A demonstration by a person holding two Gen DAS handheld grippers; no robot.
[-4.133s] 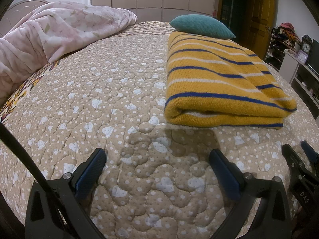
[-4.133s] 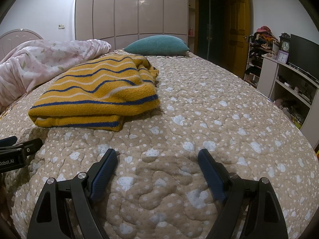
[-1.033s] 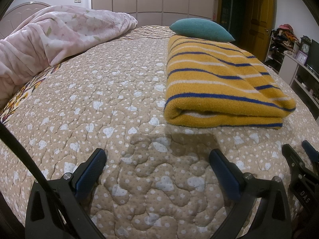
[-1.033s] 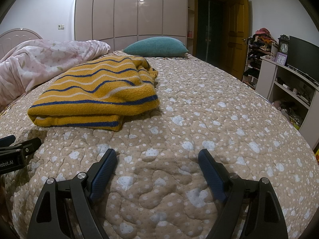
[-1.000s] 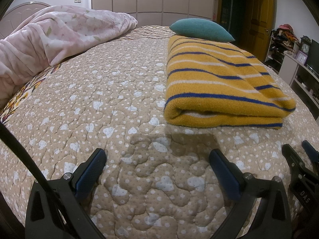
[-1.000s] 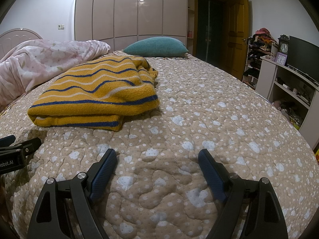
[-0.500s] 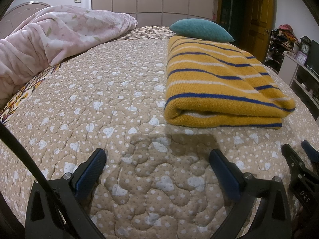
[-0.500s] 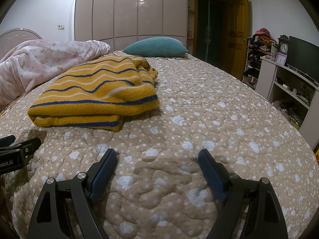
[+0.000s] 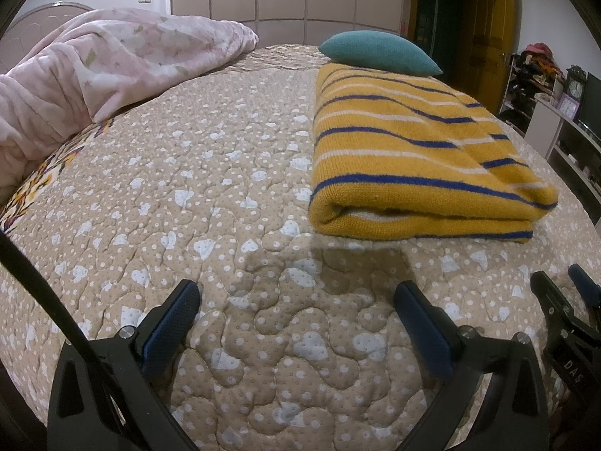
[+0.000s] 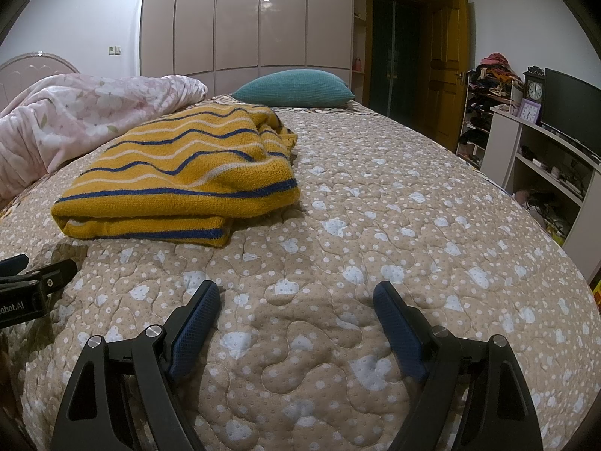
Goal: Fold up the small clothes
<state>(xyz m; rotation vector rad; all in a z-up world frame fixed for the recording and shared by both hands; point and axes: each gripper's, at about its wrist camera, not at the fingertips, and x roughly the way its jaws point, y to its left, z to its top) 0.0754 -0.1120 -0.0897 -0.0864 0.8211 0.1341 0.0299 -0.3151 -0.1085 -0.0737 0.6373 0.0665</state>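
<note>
Pink floral duvet (image 9: 112,60) bunched at far left of the bed (image 9: 210,173), out of the work area. Left hand-held gripper (image 9: 300,300) low over the near quilt, jaws wide apart, holding nothing. Yellow striped sweater (image 9: 413,158) lies folded flat mid-bed, folded edge facing near; fold looks finished. Teal pillow (image 10: 295,86) just beyond it. Right hand-held gripper (image 10: 296,300) also spread and empty, near right, apart from the sweater, likely backed off after release.

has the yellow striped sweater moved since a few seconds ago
No. The yellow striped sweater lies folded in the same spot, its far end just before the teal pillow.
</note>
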